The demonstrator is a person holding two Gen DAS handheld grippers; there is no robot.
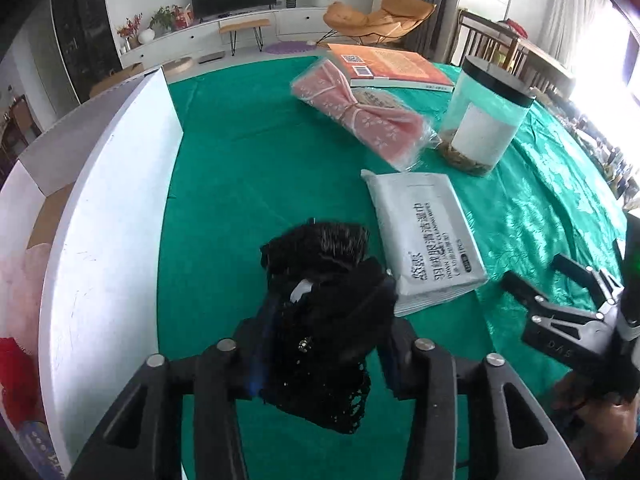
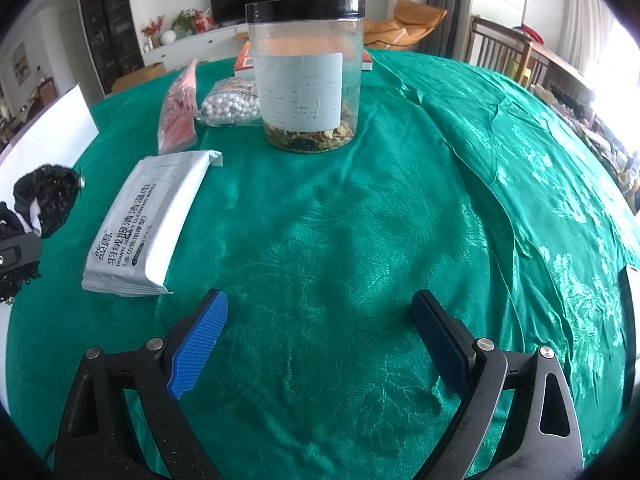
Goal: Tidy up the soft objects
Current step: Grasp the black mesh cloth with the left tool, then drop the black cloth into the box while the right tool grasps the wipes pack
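The left gripper (image 1: 328, 320) has its jaws clamped on a black lace garment (image 1: 324, 304), which is bunched between the blue pads and hangs just above the green tablecloth (image 1: 248, 168) covering the counter. To its left stands a white storage box (image 1: 108, 216), its near wall upright; pink and red soft items show inside it at the left edge. Just right of the garment lies a white pack of cleaning wipes (image 1: 424, 240), flat on the cloth. Beyond it sits a pink fabric item in a clear bag (image 1: 360, 112), beside a clear jar with a black lid (image 1: 484, 116) that holds dried bits at its bottom. An orange book (image 1: 392, 66) lies behind the pink bag. In the right wrist view a bag of white beads (image 2: 232, 106) rests between the pink bag and the jar. The right gripper (image 2: 320, 340) hovers over bare cloth with its jaws wide apart and nothing between them.
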